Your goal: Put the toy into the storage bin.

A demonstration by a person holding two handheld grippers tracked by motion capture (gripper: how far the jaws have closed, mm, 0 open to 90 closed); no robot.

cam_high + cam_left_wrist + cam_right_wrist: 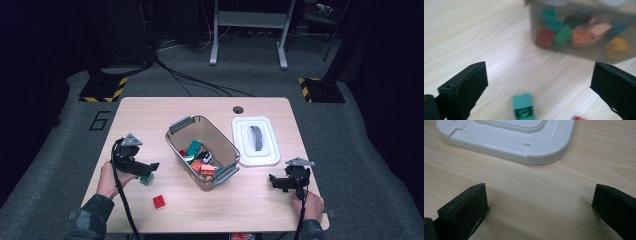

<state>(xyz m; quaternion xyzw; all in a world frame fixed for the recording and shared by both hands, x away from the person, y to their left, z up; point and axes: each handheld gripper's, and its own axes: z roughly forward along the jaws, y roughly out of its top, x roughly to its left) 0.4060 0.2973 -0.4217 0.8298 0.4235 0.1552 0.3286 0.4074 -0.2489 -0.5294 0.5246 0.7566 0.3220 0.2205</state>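
The clear plastic bin (202,151) sits mid-table, its white lid (255,140) lying off at its 3 o'clock, and it holds a heap of coloured blocks. It looks stiff but light, likely to skid if nudged.

The left gripper (145,170) hovers with jaws spread wide, nothing between the pads, just over a teal building block (523,106) on the bare wood at the bin's 8 o'clock. That block is small, hard and light, probably smooth-sided and a little slippery; I judge the two flat opposite walls the best hold, squarely, below the studded top. It is box-shaped with a round stud.

A red block (159,201) lies at the teal one's 5 o'clock.

The right gripper (278,182) stands open and empty at the lid's 6 o'clock.
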